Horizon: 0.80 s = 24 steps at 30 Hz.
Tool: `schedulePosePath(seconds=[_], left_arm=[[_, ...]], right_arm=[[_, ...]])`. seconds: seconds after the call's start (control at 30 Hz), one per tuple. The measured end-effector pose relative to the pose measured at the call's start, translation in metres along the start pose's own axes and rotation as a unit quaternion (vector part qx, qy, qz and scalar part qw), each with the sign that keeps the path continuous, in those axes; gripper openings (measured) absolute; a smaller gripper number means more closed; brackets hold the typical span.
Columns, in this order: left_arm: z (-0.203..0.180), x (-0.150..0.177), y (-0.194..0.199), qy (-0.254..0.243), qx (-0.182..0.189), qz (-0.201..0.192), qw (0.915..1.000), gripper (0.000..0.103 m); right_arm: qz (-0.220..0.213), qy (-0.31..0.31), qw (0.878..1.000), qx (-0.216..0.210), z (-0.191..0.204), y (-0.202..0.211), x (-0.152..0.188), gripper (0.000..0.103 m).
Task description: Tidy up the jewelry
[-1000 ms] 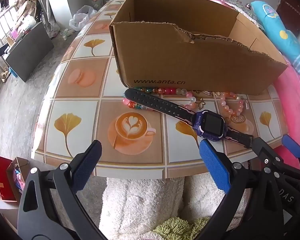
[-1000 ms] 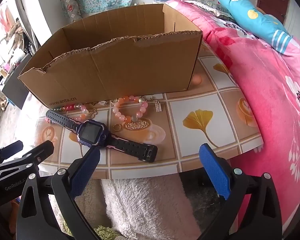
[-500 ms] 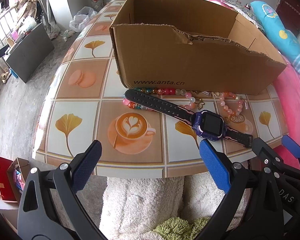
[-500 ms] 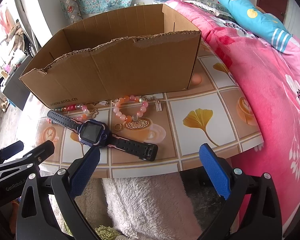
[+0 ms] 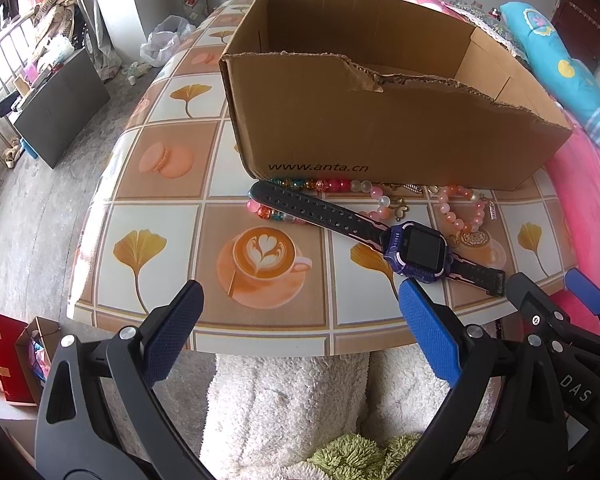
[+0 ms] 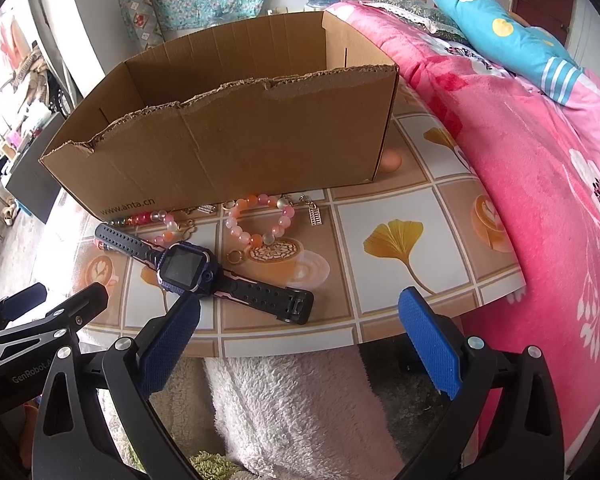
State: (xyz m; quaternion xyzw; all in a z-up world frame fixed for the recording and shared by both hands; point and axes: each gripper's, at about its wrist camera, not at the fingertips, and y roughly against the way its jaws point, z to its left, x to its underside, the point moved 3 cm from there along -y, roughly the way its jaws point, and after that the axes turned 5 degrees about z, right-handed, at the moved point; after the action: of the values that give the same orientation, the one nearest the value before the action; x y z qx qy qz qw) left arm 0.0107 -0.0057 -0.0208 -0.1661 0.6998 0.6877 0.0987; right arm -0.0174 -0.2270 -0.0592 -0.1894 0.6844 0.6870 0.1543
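Cardboard box (image 5: pixel 380 132) walls off the table (image 5: pixel 160 240) behind the watch (image 5: pixel 416 250).

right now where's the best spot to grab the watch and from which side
Grip the watch by its buckle-end strap, which lies flat and free near the table edge. Come from above with the right gripper, fingers pinching across the strap's narrow width. The other strap overlaps the multicolored bead bracelet.

Soft daylight fills both fisheye views, sharp at centre.
The cardboard box (image 5: pixel 380 120) casts a faint shadow on the glossy surface (image 5: pixel 160 216); straight edges bow outward, dark vignetting rings the corners, and the left background washes out pale.
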Motion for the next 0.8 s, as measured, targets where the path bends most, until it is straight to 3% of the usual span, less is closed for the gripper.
schedulePosePath(seconds=[0.8], left_arm=[[0.0024,-0.0039,0.0024,0.001,-0.001,0.0,1.0,0.094]], right_arm=[[-0.002,0.002,1.0,0.0,0.001,0.0003,-0.0048,0.097]])
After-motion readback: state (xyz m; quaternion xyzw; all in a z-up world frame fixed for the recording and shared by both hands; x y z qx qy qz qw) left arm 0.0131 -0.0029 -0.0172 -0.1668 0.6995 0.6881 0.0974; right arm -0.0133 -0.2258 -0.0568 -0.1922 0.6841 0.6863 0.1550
